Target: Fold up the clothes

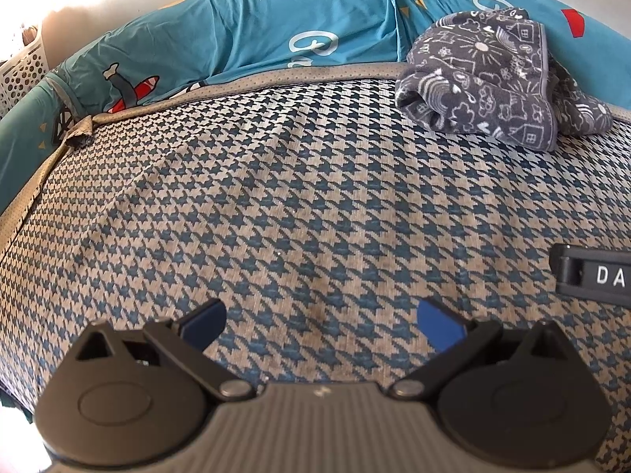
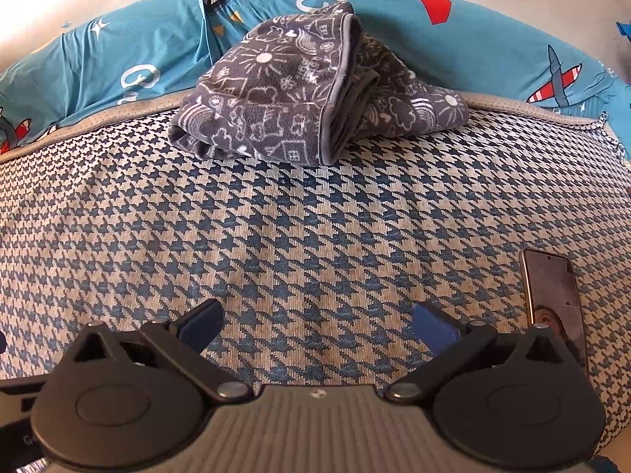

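A grey fleece garment with white doodle print (image 1: 489,79) lies bunched and loosely folded at the far side of the bed, against the teal bedding; it also shows in the right wrist view (image 2: 299,90). My left gripper (image 1: 321,325) is open and empty, low over the houndstooth cover, well short of the garment and to its left. My right gripper (image 2: 317,325) is open and empty, facing the garment from the near side with bare cover between.
The blue-and-beige houndstooth cover (image 1: 299,205) spans the bed. Teal printed bedding (image 1: 244,35) lies along the far edge. A white perforated basket (image 1: 21,71) stands far left. A phone (image 2: 556,299) lies on the cover right of my right gripper. The right gripper's body (image 1: 595,276) shows at right.
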Demonstrator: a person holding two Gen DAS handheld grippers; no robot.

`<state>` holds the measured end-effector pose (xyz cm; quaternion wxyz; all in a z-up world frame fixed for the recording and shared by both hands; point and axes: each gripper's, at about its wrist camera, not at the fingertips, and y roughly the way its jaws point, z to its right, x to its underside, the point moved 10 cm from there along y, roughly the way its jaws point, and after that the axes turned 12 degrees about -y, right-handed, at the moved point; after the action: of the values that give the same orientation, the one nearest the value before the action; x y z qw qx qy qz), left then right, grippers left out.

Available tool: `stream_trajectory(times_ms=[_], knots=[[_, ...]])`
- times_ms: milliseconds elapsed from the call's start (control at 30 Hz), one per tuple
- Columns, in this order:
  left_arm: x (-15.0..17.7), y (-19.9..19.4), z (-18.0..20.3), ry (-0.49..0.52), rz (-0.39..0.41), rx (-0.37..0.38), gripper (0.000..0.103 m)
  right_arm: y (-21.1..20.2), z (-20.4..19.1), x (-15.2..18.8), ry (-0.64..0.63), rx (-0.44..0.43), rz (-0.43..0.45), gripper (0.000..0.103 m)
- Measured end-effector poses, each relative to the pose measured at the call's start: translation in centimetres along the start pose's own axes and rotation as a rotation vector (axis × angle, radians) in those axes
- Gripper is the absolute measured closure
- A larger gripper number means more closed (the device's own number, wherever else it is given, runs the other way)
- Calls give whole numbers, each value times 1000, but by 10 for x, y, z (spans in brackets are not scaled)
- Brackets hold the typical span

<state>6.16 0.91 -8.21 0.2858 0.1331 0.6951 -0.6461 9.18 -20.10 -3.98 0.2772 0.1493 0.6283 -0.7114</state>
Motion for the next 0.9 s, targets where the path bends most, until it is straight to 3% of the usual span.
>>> stream_trajectory(times_ms=[900], knots=[[1,2,0,-9,-9,-3,0,1,0,1,2,0,-8,0]])
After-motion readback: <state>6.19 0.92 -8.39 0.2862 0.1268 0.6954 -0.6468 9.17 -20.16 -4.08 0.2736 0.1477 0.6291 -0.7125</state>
